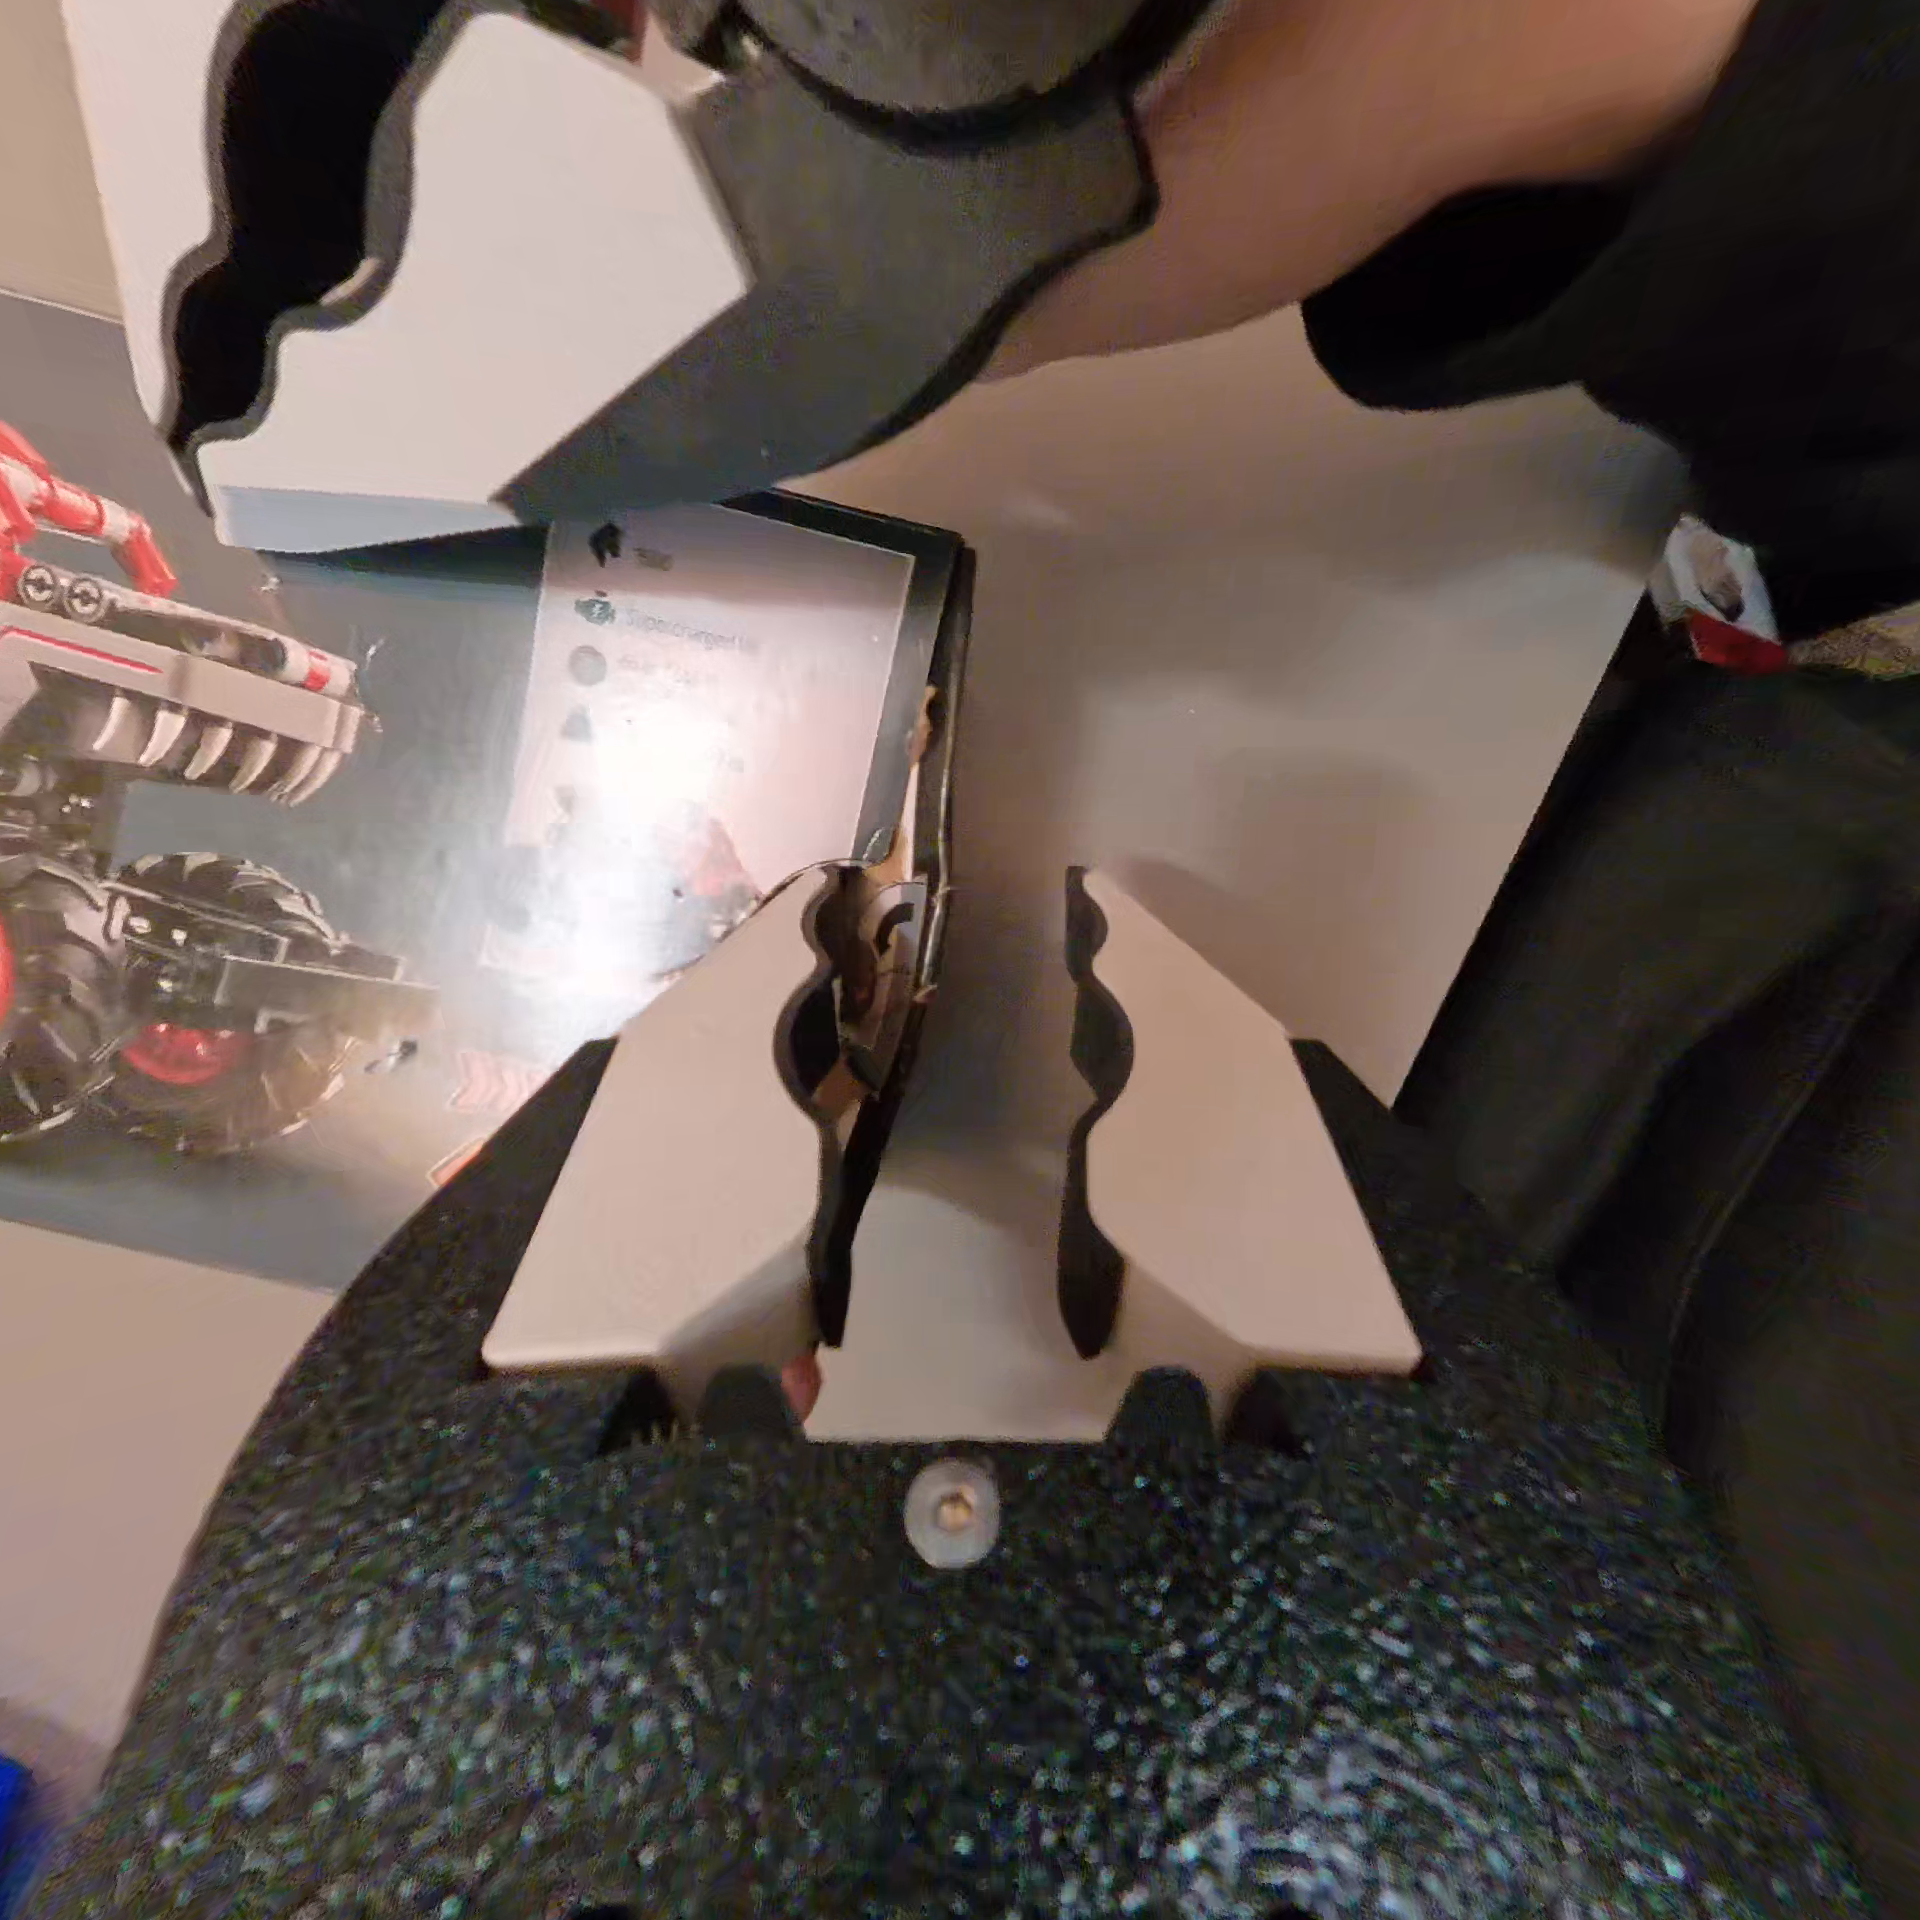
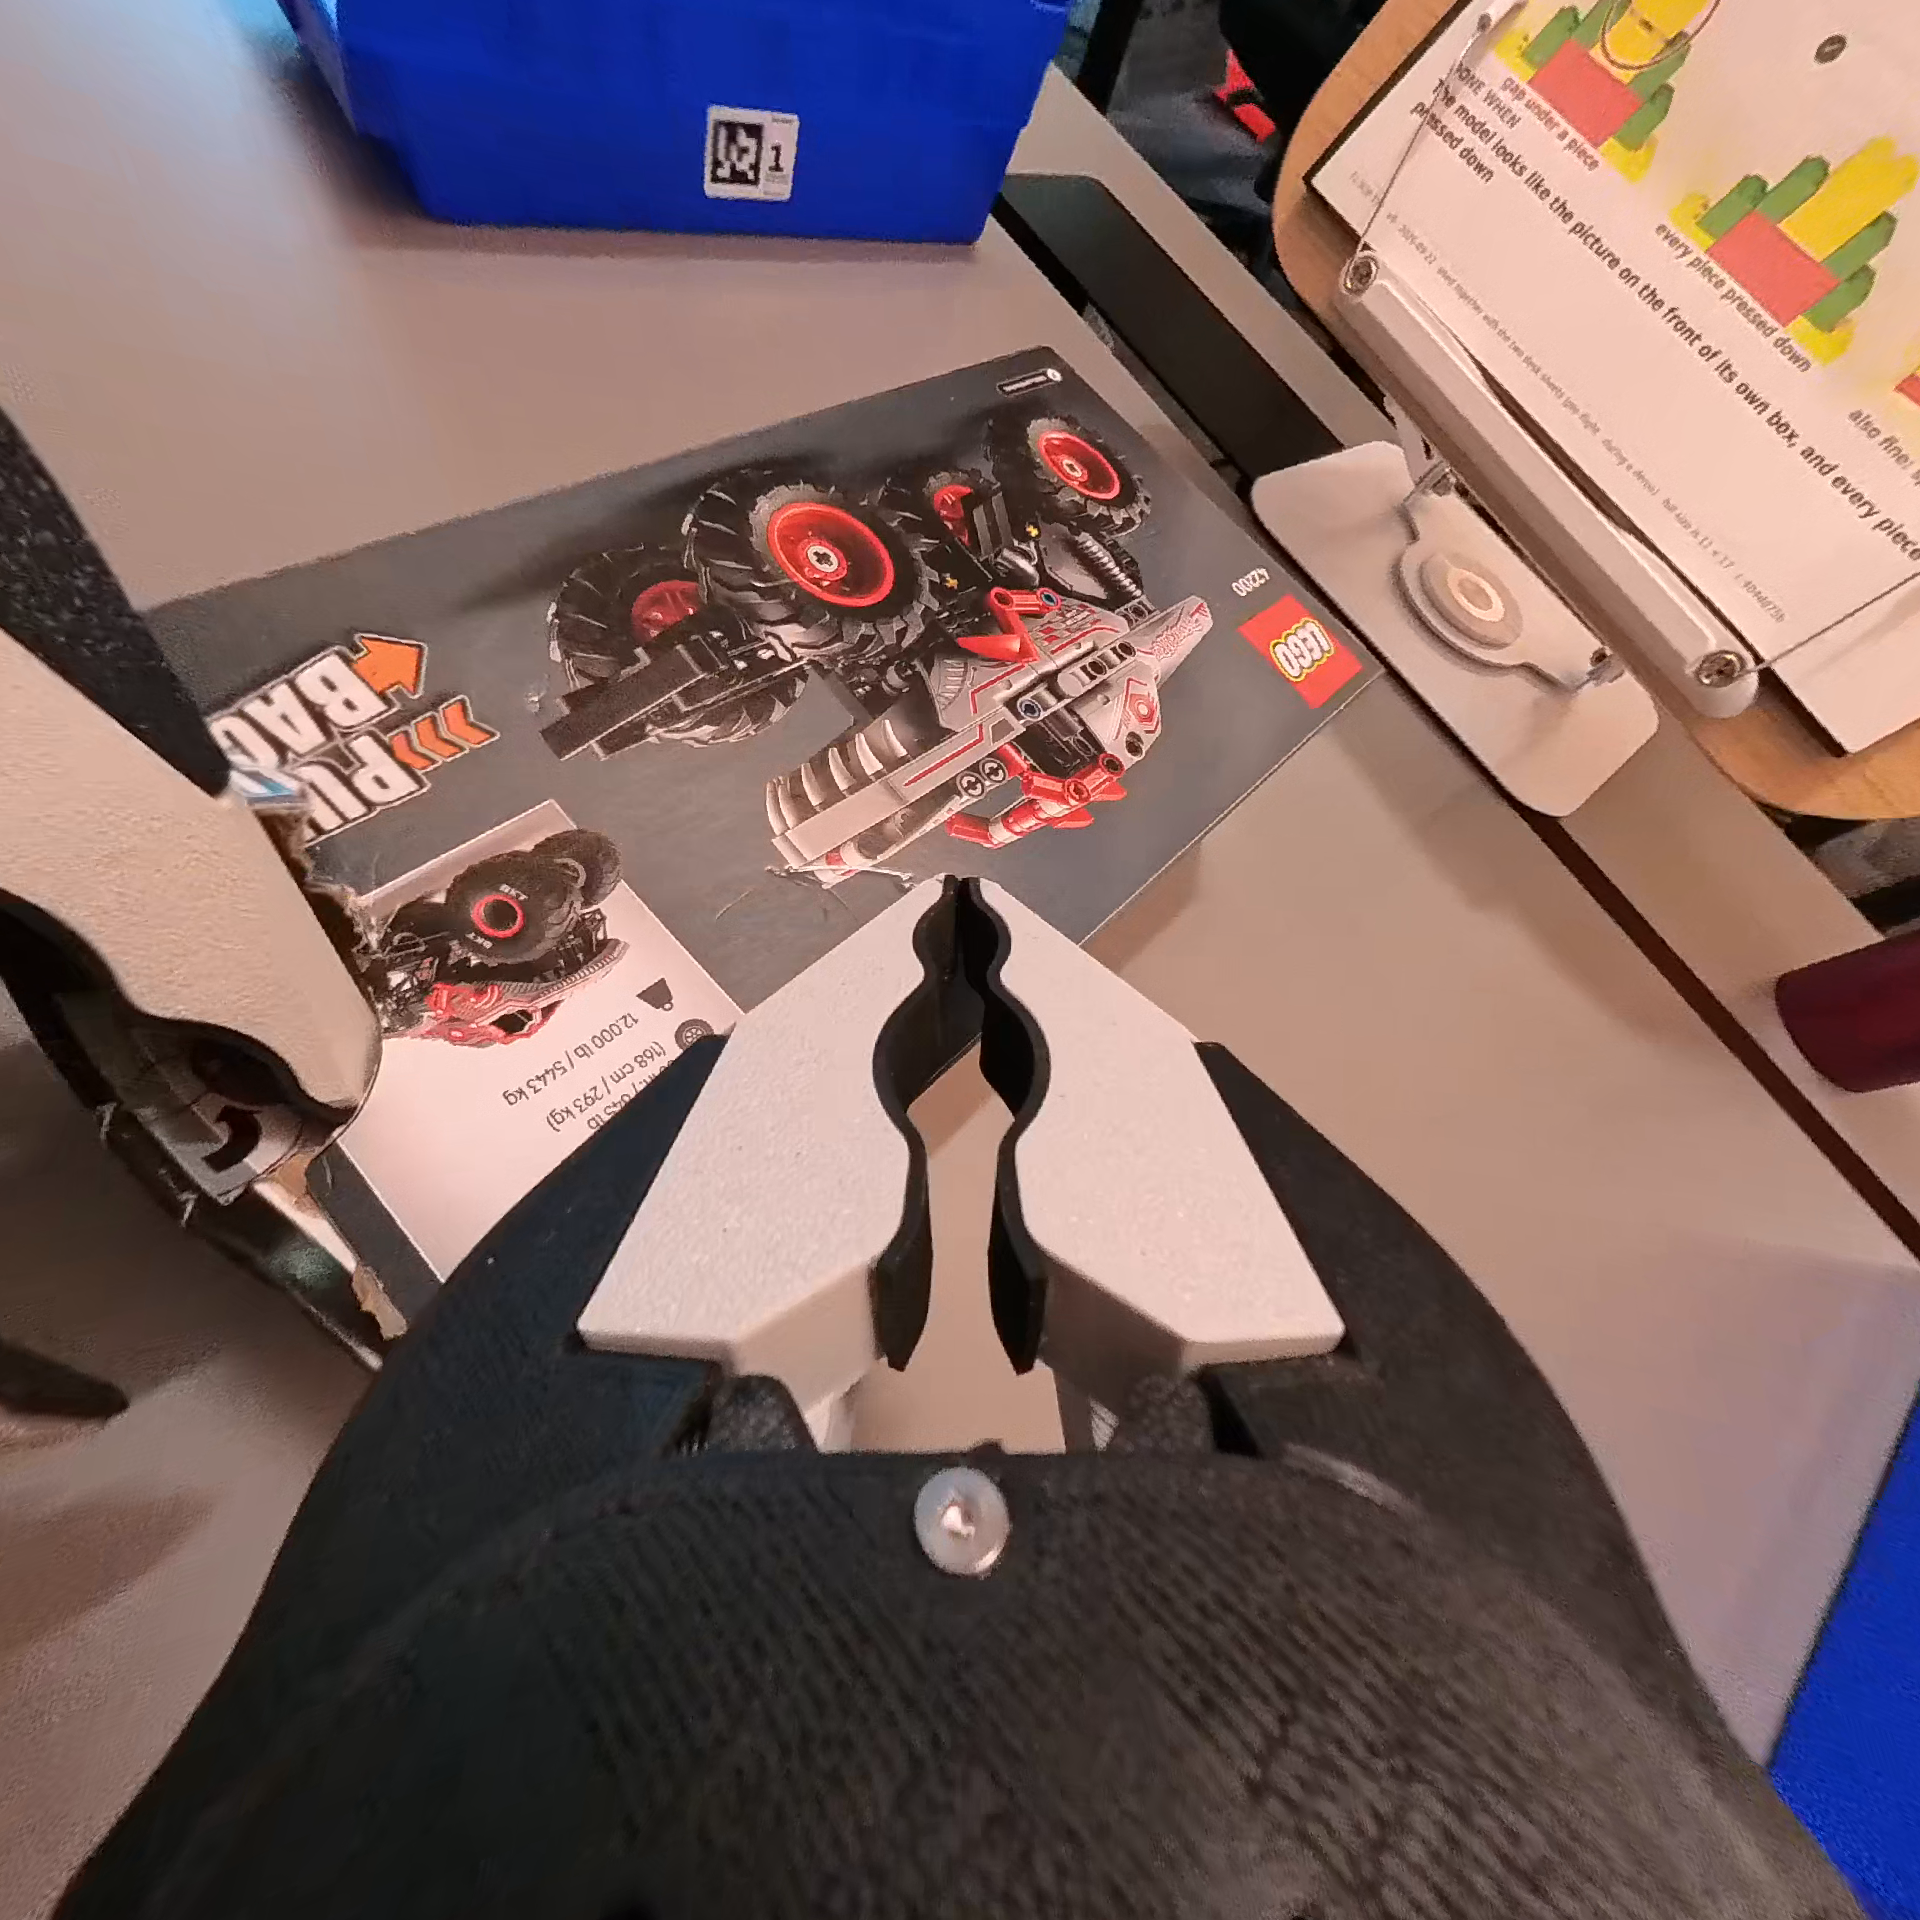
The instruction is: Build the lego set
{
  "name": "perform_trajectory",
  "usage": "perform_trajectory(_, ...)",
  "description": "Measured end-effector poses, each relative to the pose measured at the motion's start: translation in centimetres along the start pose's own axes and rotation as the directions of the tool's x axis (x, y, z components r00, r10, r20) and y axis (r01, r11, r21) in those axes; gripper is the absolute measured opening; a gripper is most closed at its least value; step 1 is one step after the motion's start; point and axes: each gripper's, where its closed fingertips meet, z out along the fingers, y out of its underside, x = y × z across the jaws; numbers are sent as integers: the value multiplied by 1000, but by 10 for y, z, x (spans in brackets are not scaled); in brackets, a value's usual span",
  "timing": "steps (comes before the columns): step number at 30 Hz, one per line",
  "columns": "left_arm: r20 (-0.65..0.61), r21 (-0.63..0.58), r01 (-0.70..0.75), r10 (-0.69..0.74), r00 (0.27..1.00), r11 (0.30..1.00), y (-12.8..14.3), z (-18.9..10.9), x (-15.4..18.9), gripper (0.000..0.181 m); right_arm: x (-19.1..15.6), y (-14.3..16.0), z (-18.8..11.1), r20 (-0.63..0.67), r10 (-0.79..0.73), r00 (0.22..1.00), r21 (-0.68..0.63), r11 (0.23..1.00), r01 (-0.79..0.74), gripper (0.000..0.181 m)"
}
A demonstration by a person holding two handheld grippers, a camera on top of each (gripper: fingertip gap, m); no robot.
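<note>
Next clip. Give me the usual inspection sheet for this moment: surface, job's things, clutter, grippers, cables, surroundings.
Surface: pale grey table, bare at the near side.
Job's things: lego box lying flat, picture side up, its corner edge torn; no loose bricks seen.
Clutter: blue bin at the far end; instruction sheet on a stand to the right.
Grippers: left gripper open, one finger at the box's torn flap; right gripper shut, empty, tips at the box's near edge.
Cables: nothing seen.
Surroundings: person's dark sleeve and dark trousers beside the table.
</note>
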Motion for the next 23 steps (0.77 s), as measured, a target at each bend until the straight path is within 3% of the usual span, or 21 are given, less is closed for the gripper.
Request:
perform_trajectory(1, -28, -9, 11, -12, 1000, 1000, 0, -1, 2, 42, 0, 0, 0, 9, 15, 1000, 7, 1000, -15, 0)
perform_trajectory(3, -152, -42, 68, -74, 986, 997, 0, -3, 7, 47, 0, 0, 0, 25, 32, 999, 16, 999, -32, 0)
perform_trajectory(6, -377, -151, 153, -200, 904, 977, -1, -11, 15, 55, -1, 0, 0, 38, 42, 998, 23, 999, -43, 0)
perform_trajectory(8, -448, -229, 126, -220, 867, 965, 3, -16, 16, 62, -2, 0, 0, 40, 43, 998, 31, 999, -44, 0)
perform_trajectory(14, -543, -380, 42, -260, 798, 924, 18, -24, 6, 47, -7, -1, 0, 48, 68, 997, 103, 992, -73, 0)
perform_trajectory(17, -576, -413, 24, -281, 768, 911, 21, -30, 6, 55, -11, -2, 0, 43, 27, 999, 106, 994, -31, 0)
perform_trajectory(23, -545, -487, -15, -290, 787, 874, 32, -36, -5, 56, -27, -9, 2, 138, -13, 990, 105, 994, -2, 0)
